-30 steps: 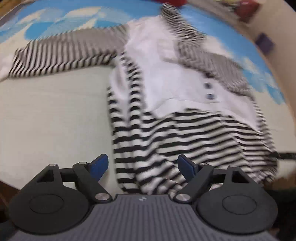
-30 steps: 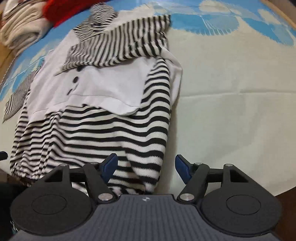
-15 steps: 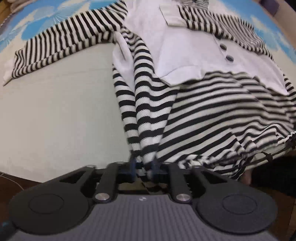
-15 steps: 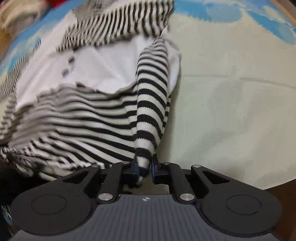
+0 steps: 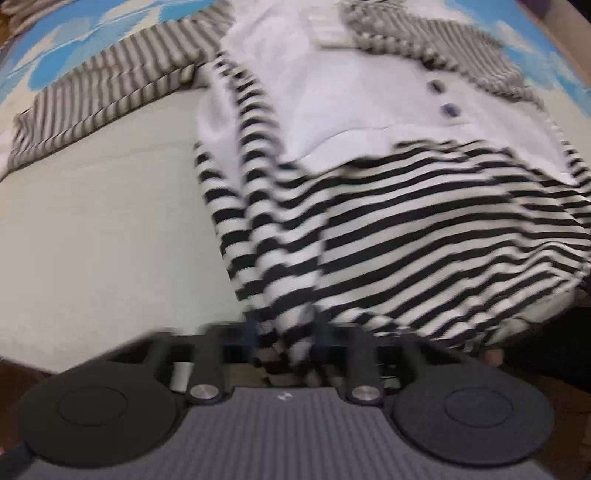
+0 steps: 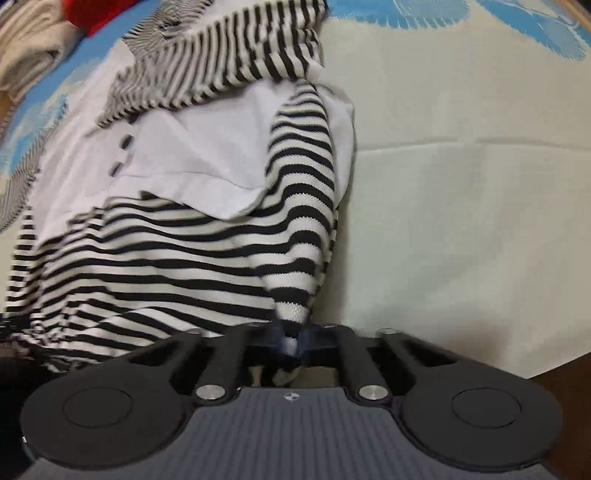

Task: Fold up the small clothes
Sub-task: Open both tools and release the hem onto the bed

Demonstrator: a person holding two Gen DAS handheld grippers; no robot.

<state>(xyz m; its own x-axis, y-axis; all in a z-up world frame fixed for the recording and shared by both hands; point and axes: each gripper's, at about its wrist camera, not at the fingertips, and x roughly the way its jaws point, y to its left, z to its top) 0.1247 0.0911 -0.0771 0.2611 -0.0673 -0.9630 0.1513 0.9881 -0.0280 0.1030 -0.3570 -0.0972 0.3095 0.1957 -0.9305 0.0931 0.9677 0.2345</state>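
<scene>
Striped knit top (image 5: 424, 229) spread across frame centre on pale surface (image 5: 92, 240). Left fingers (image 5: 284, 336) clenched on lower hem corner; right fingers (image 6: 291, 336) clenched on other corner. Risk: thin bite on stretchy knit, hem slips out when lifting; uneven pull skews fold.

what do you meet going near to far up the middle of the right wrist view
right gripper → striped hem corner pinched in it → white shirt panel → striped sleeve folded across → blue-and-cream cloth
</scene>
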